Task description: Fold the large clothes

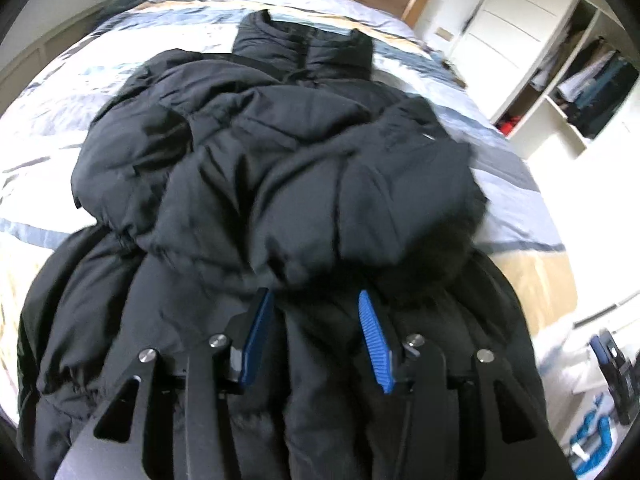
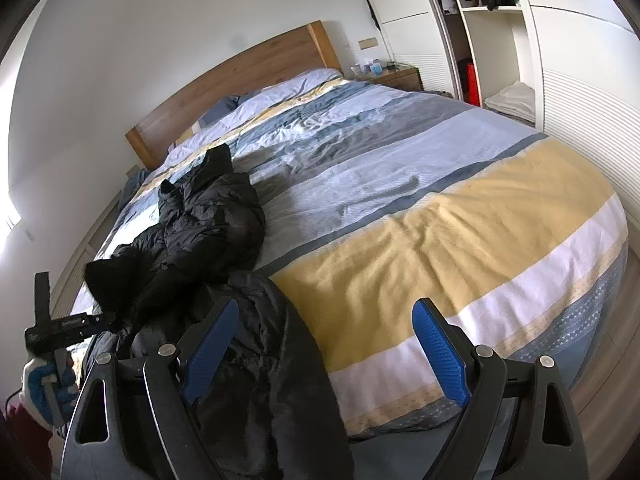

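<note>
Black puffer jacket [image 1: 272, 168] lies on the bed [image 2: 440, 216], along its left side, collar end far toward the headboard [image 2: 240, 76], hem end at the near edge and partly draping off. Already bunched: an upper layer sits folded over the lower part, with a fur-trimmed hood [image 1: 440, 256] lying near-right on top.

Handling judgement: bulky but light, soft, padded, springy; likely to puff back open after a fold. Shell looks smooth and slightly shiny, so probably slippery in the pads. Best hold looks like a seam, hem edge or cuff where the padding is thin, not the fat quilted middle. Fur trim would pinch poorly.

Left tongs [image 1: 316, 336] partly open, blue ribbed pads just above or resting on the jacket's near part, nothing clamped between them. Right tongs [image 2: 324, 344] wide open, empty; the left pad sits over the jacket's near edge, the right pad over the bedspread.

Bedspread is striped cotton-like fabric in pale blue, grey, yellow and white, lightly wrinkled. Headboard is wood. Open white wardrobe [image 2: 492, 32] at far right with hanging clothes and folded items. Wooden nightstand [image 2: 396, 76] beside the bed, small items on it, too small to identify.
</note>
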Demonstrator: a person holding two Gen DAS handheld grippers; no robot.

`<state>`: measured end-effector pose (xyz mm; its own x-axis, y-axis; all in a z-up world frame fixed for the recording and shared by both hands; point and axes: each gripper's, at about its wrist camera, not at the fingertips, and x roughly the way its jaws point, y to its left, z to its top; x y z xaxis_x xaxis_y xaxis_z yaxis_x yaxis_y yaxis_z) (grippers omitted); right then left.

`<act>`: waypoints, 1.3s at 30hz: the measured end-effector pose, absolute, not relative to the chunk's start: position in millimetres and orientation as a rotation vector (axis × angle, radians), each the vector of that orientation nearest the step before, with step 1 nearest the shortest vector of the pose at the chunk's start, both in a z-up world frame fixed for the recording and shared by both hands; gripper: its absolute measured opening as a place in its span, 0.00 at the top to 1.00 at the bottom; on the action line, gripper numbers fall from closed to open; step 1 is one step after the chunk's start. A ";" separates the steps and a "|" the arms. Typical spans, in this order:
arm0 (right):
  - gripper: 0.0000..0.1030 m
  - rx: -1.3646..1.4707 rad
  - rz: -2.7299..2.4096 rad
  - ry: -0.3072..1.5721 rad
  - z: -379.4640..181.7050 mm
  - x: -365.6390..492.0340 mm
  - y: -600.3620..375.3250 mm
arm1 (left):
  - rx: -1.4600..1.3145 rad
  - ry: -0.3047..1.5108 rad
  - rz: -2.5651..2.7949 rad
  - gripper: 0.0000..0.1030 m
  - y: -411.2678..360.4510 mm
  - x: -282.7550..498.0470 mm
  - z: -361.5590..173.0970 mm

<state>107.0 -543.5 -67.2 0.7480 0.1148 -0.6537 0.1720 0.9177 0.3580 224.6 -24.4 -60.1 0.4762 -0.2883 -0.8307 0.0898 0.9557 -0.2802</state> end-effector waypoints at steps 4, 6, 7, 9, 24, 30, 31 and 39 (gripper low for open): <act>0.15 0.380 -0.002 0.739 -61.6 113.5 -522.4 | -0.193 1.022 -0.271 0.58 -19.4 208.2 -50.9; 0.15 0.362 0.016 0.745 -58.4 117.5 -510.7 | -0.199 0.999 -0.260 0.58 -10.2 205.7 -44.8; 0.15 0.350 0.028 0.748 -56.3 120.3 -503.9 | -0.201 0.985 -0.246 0.58 -0.9 203.8 -41.1; 0.15 0.326 0.048 0.752 -52.6 126.0 -489.6 | -0.201 0.955 -0.209 0.58 21.1 201.6 -34.4; 0.15 0.092 0.324 0.786 -9.8 215.3 -319.7 | -0.245 0.905 -0.049 0.58 160.1 229.1 -19.8; 0.15 0.025 0.464 0.770 5.1 251.2 -243.5 | -0.238 0.882 -0.040 0.58 180.6 256.3 -11.8; 0.15 0.012 0.486 0.773 5.0 257.3 -229.6 | -0.230 0.880 -0.044 0.58 181.0 263.0 -11.1; 0.15 -0.043 0.551 0.836 -22.7 289.9 -175.8 | -0.213 0.905 -0.082 0.58 167.8 305.2 -29.3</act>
